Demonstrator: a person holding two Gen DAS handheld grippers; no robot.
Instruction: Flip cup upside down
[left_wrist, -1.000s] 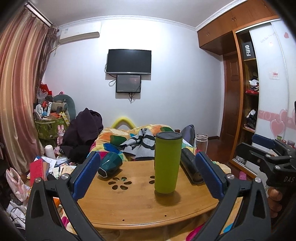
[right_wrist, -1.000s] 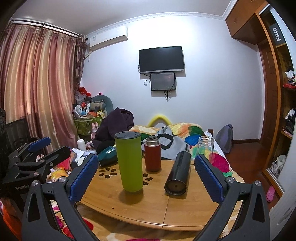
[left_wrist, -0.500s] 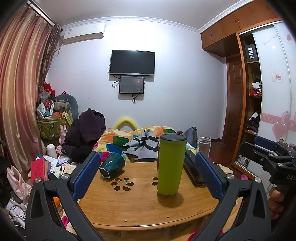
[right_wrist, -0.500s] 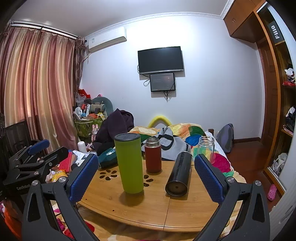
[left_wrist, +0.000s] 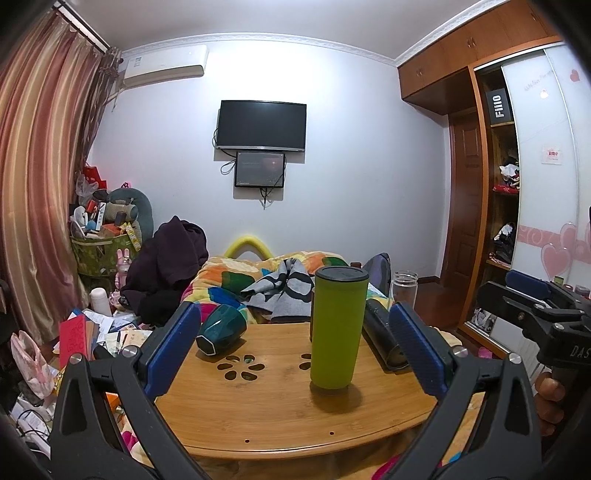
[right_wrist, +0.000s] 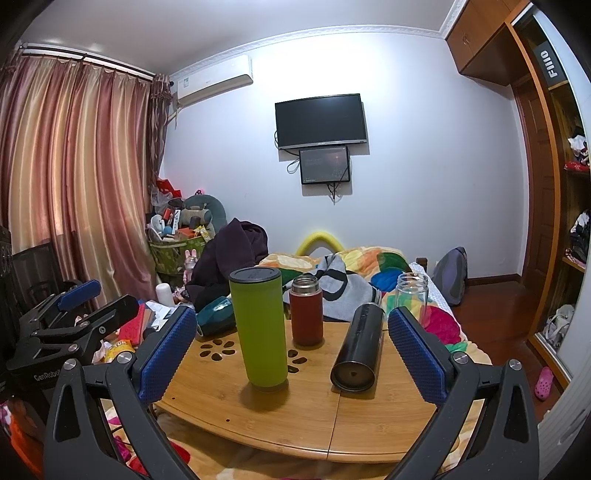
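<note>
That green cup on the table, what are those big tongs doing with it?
Nothing yet. A person holds one pair of tongs in each hand, and both the left tongs and the right tongs are wide open, aimed at the table without touching anything. The green cup stands upright by itself, dark end on top. A red flask stands behind it, and a black bottle and a dark teal cup lie on their sides.

Wooden table (right_wrist: 369, 417) carries green tumbler (right_wrist: 260, 328), red flask (right_wrist: 306, 312), black bottle (right_wrist: 360, 347), teal cup (left_wrist: 221, 329).
</note>
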